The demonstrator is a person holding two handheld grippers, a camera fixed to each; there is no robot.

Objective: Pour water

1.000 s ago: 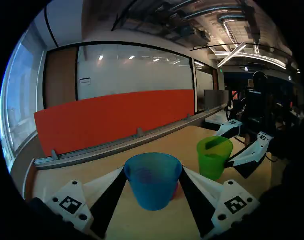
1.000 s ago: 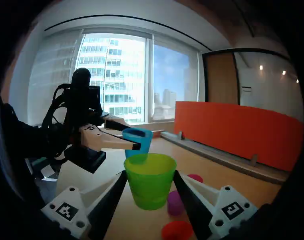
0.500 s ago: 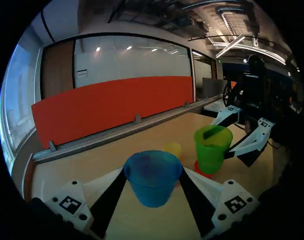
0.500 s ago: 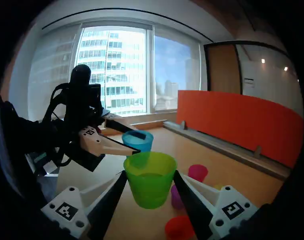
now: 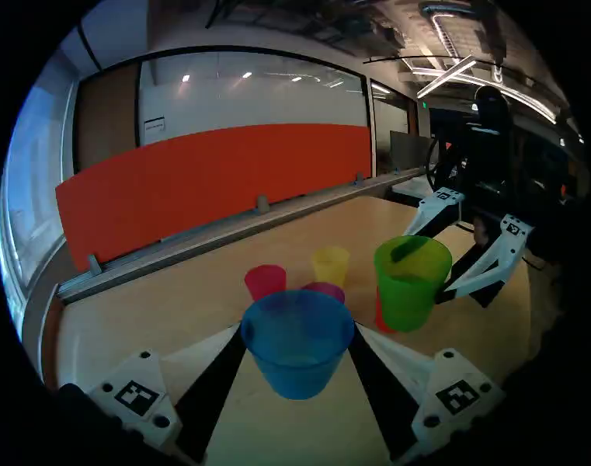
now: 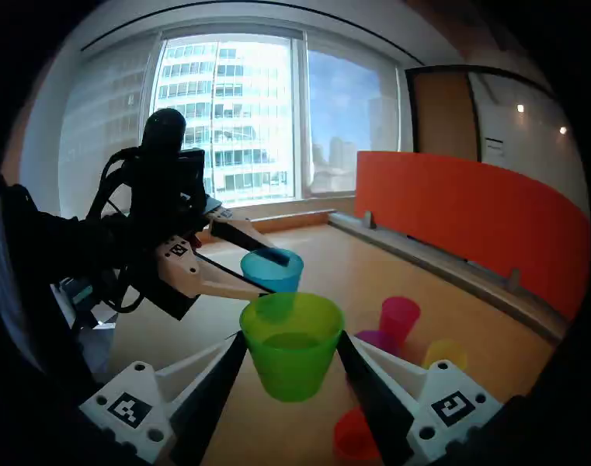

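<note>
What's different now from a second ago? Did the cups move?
Both claws seem to have lifted higher: a pink cup and a yellow cup on the table have come into sight below. Nothing was grabbed or dropped. The left claw still holds the blue cup upright, the right claw the green cup.

Free room: bare light-wood tabletop left of the cluster, up to the long orange partition panel. Obstacles: small pink plastic cup, yellow plastic cup, purple plastic cup and red plastic cup, close together beyond the held translucent blue plastic cup; translucent green plastic cup just beside it, right.
</note>
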